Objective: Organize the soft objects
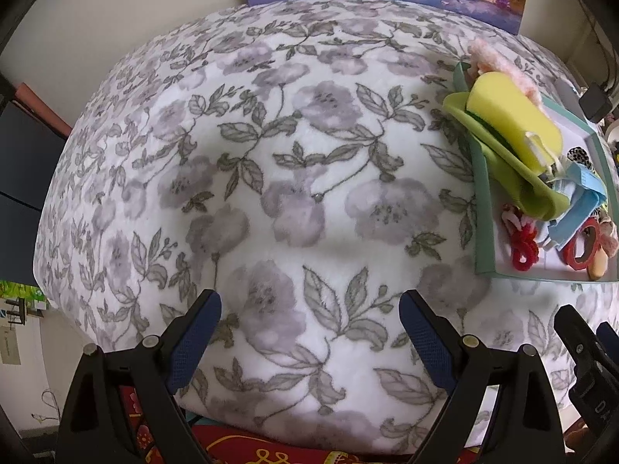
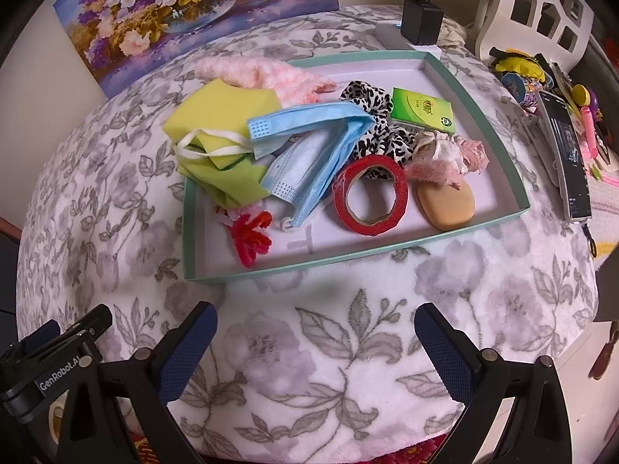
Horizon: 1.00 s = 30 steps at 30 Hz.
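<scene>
Right gripper [image 2: 315,352] gapes empty, tray [image 2: 247,268] of soft items just beyond.

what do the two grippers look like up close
Both are alike: the left gripper and right gripper have black plastic arms with silver rivets and dark blue textured pads. White "GenRobot.AI" lettering marks the left gripper's black body in the right view.

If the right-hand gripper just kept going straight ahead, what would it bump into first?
Probably the near wall of the teal tray, after crossing bare floral blanket; beyond it lies the red tape roll. Its height above the blanket is unclear.
</scene>
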Tool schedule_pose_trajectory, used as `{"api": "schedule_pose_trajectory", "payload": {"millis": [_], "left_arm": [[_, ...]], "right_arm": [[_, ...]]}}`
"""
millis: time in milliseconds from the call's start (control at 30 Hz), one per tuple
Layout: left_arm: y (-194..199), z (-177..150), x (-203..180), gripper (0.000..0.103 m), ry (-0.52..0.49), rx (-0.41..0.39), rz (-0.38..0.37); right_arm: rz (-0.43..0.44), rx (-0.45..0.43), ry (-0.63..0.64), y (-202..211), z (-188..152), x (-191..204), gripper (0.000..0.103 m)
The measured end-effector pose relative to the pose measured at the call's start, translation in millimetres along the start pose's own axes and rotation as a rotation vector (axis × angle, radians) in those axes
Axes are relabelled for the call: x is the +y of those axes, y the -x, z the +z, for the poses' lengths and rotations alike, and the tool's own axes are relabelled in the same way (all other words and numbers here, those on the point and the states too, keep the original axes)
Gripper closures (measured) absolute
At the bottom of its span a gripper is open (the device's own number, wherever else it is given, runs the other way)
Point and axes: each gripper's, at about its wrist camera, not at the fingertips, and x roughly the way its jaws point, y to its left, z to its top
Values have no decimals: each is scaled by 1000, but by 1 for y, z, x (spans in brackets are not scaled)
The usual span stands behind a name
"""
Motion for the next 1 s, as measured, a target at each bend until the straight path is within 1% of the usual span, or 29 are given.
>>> {"api": "schedule_pose_trajectory", "payload": {"millis": [133,467,867,1000], "left_arm": [[-4,1,2,9,10,19,3],[-5,3,4,9,13,22,21],[-10,4,7,9,25,43,33],[-8,4,7,9,21,34,36]], "right_arm": [[2,-3,0,0,0,1,0],[3,-1,5,0,0,1,0],[-2,3,9,-2,0,2,0],[-2,4,9,-2,0,2,0]]}}
